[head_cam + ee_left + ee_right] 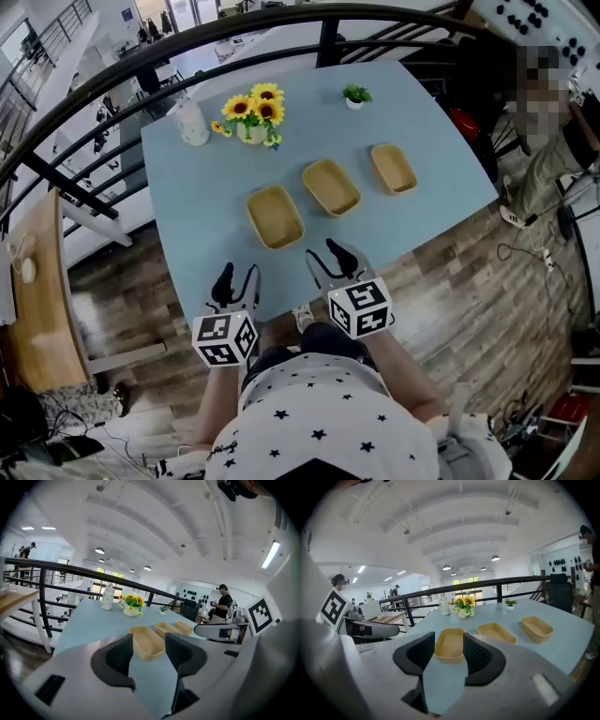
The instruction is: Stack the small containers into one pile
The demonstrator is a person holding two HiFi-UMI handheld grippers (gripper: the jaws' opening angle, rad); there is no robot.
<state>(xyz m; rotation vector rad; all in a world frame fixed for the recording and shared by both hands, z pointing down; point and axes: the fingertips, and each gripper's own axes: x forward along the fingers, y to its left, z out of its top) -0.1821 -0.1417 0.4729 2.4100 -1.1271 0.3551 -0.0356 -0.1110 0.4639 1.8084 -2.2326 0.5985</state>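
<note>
Three shallow tan containers lie in a row on the light blue table [197, 187]: the left container [275, 217], the middle container [330, 187] and the right container [393, 168]. None is stacked. My left gripper [236, 277] hovers open at the table's near edge, below and left of the left container [146, 641]. My right gripper [331, 259] is open too, just right of it and short of the same container [449, 644]. Nothing is between either pair of jaws. The other two containers [497, 633] [536, 628] show to the right in the right gripper view.
A white vase of sunflowers [253, 114] and a white bottle [192, 122] stand at the table's far left, a small potted plant [355, 95] at the far middle. A black railing [122, 70] curves behind. A person [223, 603] stands to the right. Wooden floor lies below.
</note>
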